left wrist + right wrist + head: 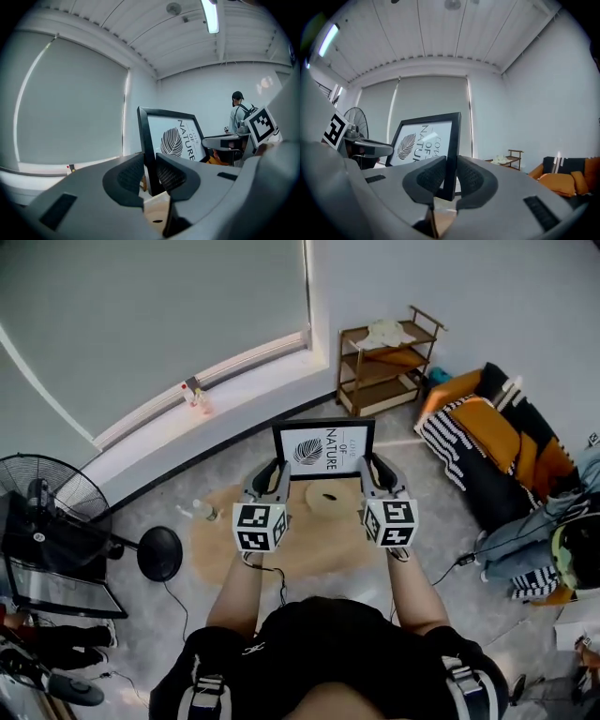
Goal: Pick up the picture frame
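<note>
In the head view the black picture frame (323, 448) was held upright off the floor between the left gripper (274, 472) and the right gripper (377, 471), in the left gripper view its side edge was pinched between the pads (129, 176), and in the right gripper view the opposite edge was pinched in the same way.

A black pedestal fan (56, 493) stands on the grey floor (159, 624) at left. A brown wooden three-tier shelf (382, 367) stands against the white wall (525, 296), near a black sofa with orange cushions (492, 442).
</note>
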`<state>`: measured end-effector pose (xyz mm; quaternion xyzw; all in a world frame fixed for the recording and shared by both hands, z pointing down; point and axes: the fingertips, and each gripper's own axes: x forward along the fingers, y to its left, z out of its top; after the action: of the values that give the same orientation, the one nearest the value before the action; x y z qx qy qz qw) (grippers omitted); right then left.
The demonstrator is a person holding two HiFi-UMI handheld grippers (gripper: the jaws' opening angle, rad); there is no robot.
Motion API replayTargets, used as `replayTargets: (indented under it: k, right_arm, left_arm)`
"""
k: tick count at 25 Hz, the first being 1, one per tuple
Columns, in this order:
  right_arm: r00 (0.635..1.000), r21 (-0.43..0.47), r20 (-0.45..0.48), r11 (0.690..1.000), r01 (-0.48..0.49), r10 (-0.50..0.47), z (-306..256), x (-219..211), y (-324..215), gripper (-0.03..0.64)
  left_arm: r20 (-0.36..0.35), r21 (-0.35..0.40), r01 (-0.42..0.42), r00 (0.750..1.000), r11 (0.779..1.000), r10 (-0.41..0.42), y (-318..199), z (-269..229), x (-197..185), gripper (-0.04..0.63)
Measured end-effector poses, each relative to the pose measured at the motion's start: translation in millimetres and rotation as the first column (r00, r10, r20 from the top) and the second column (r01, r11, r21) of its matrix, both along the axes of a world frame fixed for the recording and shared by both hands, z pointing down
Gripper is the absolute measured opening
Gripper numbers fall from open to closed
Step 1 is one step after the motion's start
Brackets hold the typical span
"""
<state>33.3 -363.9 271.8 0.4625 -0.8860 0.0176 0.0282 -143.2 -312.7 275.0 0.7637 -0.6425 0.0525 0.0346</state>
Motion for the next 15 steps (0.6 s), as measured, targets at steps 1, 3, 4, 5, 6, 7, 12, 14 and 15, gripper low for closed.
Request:
replayTargets:
  k: [1, 3, 4, 5, 6, 7, 12, 14, 15]
  right_arm:
    - [1.000, 0.019, 0.006, 1.000, -0.001, 0.000, -10, 3, 4, 0.086]
    - [1.000, 0.058, 0.013, 0.998, -0.002, 0.002, -29, 11, 12, 0.086]
    - [1.000, 0.074, 0.017, 0.997, -0.002, 0.001, -37, 16, 17, 0.084]
    - [1.000, 0.087, 0.020, 0.996, 0.000, -0.002, -43, 21, 21, 0.084]
    - [1.000, 0.095, 0.023, 0.995, 0.003, -0.005, -48, 24, 25, 0.084]
    - [1.000, 0.101, 0.024, 0.995, 0.006, -0.008, -51, 26, 27, 0.084]
    - [1.000, 0.107, 0.017, 0.994, 0.006, -0.008, -55, 23, 42, 0.086]
    - [1.000, 0.105, 0.020, 0.994, 0.002, -0.004, -55, 27, 45, 0.086]
    - [1.000, 0.103, 0.021, 0.995, 0.001, -0.003, -54, 29, 46, 0.086]
  left_arm:
    - [0.003, 0.025, -0.001, 1.000, 1.000, 0.001, 4, -11, 3, 0.097]
    - [0.017, 0.067, -0.004, 1.000, 0.998, 0.003, 12, -29, 11, 0.097]
    - [0.026, 0.083, -0.005, 1.000, 0.997, 0.003, 17, -37, 16, 0.097]
    - [0.032, 0.097, -0.005, 0.999, 0.995, 0.002, 21, -44, 21, 0.097]
    - [0.033, 0.105, -0.005, 0.999, 0.994, 0.002, 25, -49, 25, 0.097]
    - [0.027, 0.108, -0.005, 1.000, 0.994, 0.003, 28, -52, 27, 0.097]
    - [-0.008, 0.096, -0.006, 1.000, 0.995, 0.007, 43, -54, 23, 0.097]
    - [-0.004, 0.095, -0.008, 1.000, 0.995, 0.009, 46, -55, 26, 0.097]
    - [-0.001, 0.094, -0.010, 1.000, 0.996, 0.010, 47, -55, 29, 0.097]
